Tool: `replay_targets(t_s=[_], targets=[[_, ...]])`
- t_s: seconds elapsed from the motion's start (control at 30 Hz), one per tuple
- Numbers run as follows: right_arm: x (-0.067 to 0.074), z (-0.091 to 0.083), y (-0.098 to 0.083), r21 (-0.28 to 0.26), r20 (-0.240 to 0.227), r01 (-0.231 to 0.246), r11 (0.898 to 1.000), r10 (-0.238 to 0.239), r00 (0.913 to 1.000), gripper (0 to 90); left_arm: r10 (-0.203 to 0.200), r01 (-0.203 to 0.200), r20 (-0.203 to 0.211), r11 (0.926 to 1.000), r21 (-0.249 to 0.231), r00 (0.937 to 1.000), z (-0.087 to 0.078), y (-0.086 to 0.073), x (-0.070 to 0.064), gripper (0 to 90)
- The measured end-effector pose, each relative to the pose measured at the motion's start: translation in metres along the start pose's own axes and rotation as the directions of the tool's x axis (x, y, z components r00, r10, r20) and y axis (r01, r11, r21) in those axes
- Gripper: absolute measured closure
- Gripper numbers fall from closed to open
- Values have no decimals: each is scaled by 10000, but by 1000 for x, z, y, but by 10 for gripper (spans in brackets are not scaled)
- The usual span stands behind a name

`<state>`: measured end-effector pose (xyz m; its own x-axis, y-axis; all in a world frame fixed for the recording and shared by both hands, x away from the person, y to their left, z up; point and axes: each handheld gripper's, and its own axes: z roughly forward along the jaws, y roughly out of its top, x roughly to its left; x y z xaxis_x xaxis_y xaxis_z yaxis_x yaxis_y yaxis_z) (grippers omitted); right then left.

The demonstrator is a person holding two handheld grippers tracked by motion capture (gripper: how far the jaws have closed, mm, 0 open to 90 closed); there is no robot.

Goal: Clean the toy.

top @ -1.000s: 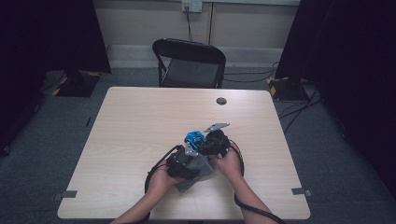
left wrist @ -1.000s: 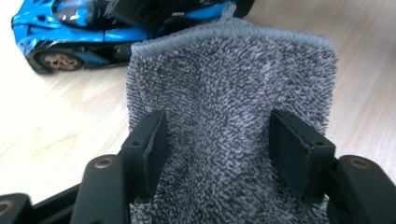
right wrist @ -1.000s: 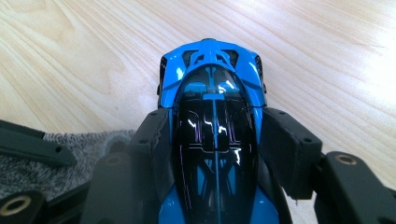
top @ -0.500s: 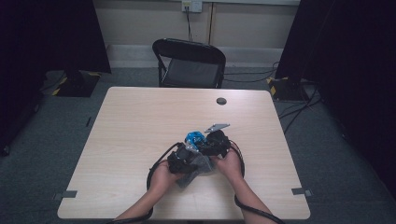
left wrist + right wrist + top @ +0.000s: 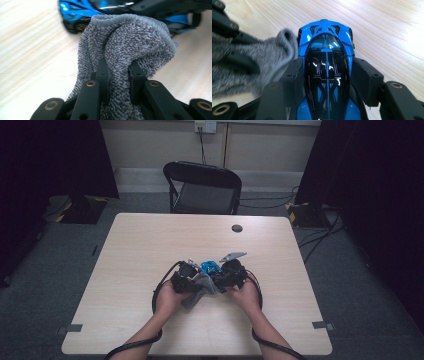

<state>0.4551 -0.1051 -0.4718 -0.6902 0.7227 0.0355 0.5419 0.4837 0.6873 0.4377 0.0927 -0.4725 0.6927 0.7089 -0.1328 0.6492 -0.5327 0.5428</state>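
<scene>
Left tongs [image 5: 117,72] clamped on a bunched grey cloth [image 5: 125,42], cloth pressed against the side of a blue toy car [image 5: 327,72], right tongs [image 5: 327,75] gripping the car's flanks, car near the middle of the wooden table [image 5: 130,245].

Bare table [image 5: 140,250] all around; only a small black disc [image 5: 237,228] far off.

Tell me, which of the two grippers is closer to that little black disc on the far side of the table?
Right. The right gripper, clamped on the blue toy car, sits almost straight below the black disc in the high view; the left gripper, pinching the grey cloth, lies farther left.
</scene>
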Motion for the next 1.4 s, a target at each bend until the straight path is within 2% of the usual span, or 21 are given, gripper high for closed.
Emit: replay_targets(t_s=[0.1, 0.13, 0.23, 0.5, 0.6, 0.67, 0.9, 1.4], targets=[[0, 0, 0, 36, -7, 26, 10000, -26, 10000, 443, -177, 180, -313, 9998, 79, 9994, -2, 2, 10, 752], [0, 0, 1, 53, -2, 23, 10000, -23, 10000, 443, -350, 353, -308, 9994, 65, 9989, -2, 3, 14, 752], [0, 0, 1, 91, 22, 48, 9999, -48, 10000, 443, -515, 519, -438, 9986, 93, 9977, -3, 5, 22, 752], [0, 0, 1, 88, -30, 62, 9999, -62, 10000, 443, -630, 636, -531, 9979, 99, 9966, -2, 8, 26, 752], [-1, 0, 1, 78, -43, 95, 9999, -94, 9999, 443, -777, 781, -424, 9969, 75, 9961, -2, 9, 28, 753], [-1, 0, 1, 68, -44, 111, 9999, -111, 9999, 443, -812, 816, -535, 9967, 52, 9953, -2, 9, 30, 753], [0, 0, 0, 46, -37, 119, 9999, -119, 9999, 443, -1162, 1161, -503, 9932, -47, 9920, -3, 10, 38, 755], [-1, -1, -1, -11, -39, 96, 10000, -96, 9999, 443, -1276, 1269, -817, 9918, -142, 9885, -3, 12, 48, 756]])
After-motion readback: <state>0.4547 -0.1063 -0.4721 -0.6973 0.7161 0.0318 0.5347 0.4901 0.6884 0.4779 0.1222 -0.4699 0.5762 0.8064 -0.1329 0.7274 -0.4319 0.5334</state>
